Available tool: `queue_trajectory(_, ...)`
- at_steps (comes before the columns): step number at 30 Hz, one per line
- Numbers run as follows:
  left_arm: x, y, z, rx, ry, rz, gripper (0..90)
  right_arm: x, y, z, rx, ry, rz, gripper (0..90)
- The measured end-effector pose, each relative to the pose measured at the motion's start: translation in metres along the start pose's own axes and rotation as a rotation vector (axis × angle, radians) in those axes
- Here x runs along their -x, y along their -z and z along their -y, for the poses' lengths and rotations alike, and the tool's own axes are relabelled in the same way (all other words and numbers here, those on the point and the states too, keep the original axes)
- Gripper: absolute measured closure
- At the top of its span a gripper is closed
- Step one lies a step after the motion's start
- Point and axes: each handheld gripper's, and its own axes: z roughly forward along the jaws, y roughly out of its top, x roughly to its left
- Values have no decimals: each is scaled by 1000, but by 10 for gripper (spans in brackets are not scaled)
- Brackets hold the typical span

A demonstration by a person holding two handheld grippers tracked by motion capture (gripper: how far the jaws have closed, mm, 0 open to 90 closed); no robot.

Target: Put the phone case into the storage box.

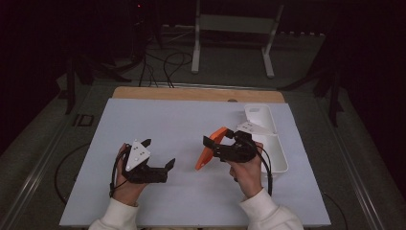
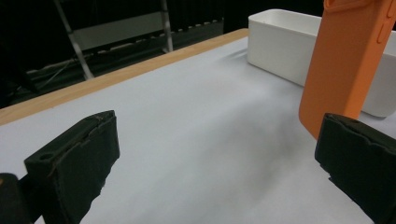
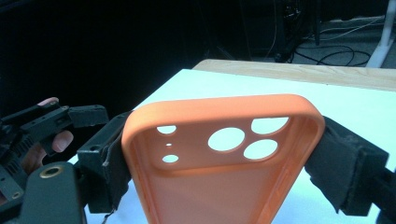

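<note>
- Black left gripper [image 1: 160,154] hovers over the pale mat [image 1: 158,120], jaws spread with nothing between them.
- Orange phone case [image 1: 210,148] stands tilted mid-table, pinched across its width by the right gripper [image 1: 219,142].
- White bin [image 1: 275,143] sits just right of it.

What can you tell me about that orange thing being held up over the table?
It is an orange phone case, soft and matte like silicone, empty, with round camera cut-outs near its top and button bumps along one edge. The right gripper clamps it across its width, one black pad on each long side, holding it tilted above the white table cover, beside the white tray. Nothing else touches it.
</note>
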Motion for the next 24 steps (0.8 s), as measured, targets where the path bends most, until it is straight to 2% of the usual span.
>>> queue_trajectory(24,-26,28,34,1,16,-39,5,7,1,-9,8,13,25,165)
